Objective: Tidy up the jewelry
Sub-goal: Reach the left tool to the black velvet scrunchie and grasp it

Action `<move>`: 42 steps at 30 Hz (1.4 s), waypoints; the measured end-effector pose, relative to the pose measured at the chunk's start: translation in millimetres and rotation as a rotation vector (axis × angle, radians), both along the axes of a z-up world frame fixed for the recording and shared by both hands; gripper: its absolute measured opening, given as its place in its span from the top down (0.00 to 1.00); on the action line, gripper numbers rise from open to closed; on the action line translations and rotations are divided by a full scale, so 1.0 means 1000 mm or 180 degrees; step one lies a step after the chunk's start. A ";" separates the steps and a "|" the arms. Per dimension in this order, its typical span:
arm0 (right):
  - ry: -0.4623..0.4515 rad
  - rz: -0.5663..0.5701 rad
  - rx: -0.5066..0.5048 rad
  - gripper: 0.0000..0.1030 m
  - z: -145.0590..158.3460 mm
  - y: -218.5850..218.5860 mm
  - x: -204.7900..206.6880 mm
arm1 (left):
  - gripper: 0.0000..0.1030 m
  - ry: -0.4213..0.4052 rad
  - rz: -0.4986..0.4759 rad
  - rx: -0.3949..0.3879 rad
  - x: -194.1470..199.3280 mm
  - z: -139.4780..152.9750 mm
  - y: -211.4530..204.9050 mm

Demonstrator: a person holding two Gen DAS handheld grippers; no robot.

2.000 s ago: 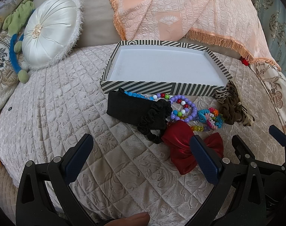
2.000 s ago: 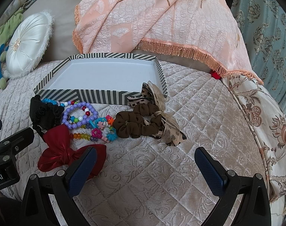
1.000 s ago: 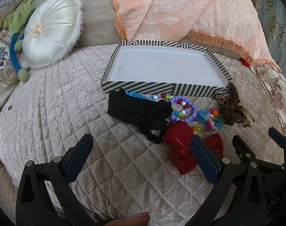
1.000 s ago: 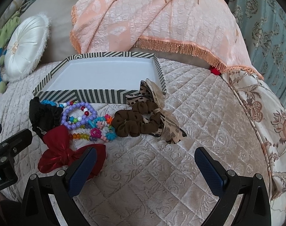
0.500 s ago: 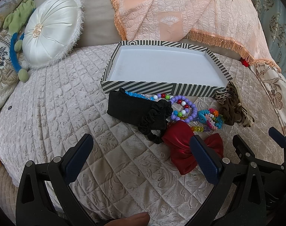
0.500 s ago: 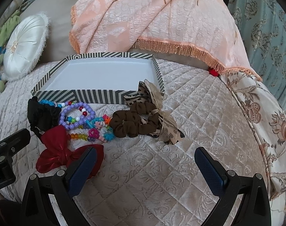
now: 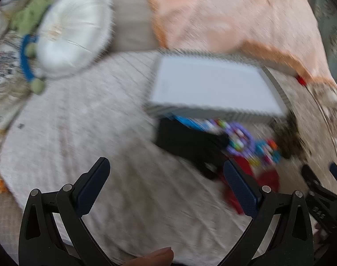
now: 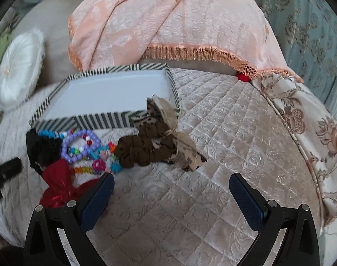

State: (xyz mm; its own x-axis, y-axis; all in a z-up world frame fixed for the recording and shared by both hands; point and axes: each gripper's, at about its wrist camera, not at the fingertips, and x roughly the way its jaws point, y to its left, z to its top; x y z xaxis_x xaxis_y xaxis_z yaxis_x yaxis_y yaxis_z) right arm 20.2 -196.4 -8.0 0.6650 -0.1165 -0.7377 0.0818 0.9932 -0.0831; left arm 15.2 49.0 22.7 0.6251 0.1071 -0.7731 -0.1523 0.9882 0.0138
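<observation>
Two scrunchies; one tray

A quilted, faintly shiny cloth bedspread is seen. The red bow is made of glossy satin, the brown scrunchie of matt fabric, the purple bead bracelet of smooth plastic.

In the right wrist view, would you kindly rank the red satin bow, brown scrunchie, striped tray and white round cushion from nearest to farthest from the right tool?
1. Red satin bow: beside the right tool's left finger.
2. Brown fabric scrunchie: ahead, slightly left.
3. Black-and-white striped tray: behind the pile, left of centre.
4. White round cushion: far left, by the pillows.
</observation>
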 end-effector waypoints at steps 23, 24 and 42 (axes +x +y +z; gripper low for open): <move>-0.0108 0.0010 0.0297 0.00 0.000 -0.086 -0.018 | 0.00 -0.0226 -0.0520 -0.0807 0.047 -0.017 0.021; -0.0095 -0.0016 0.0312 0.00 -0.001 -0.089 -0.019 | 0.00 -0.0190 -0.0577 -0.0825 0.056 -0.017 0.013; -0.0015 -0.0116 0.0342 0.00 0.002 -0.037 0.003 | 0.00 0.0105 -0.0636 -0.0756 0.039 -0.079 0.052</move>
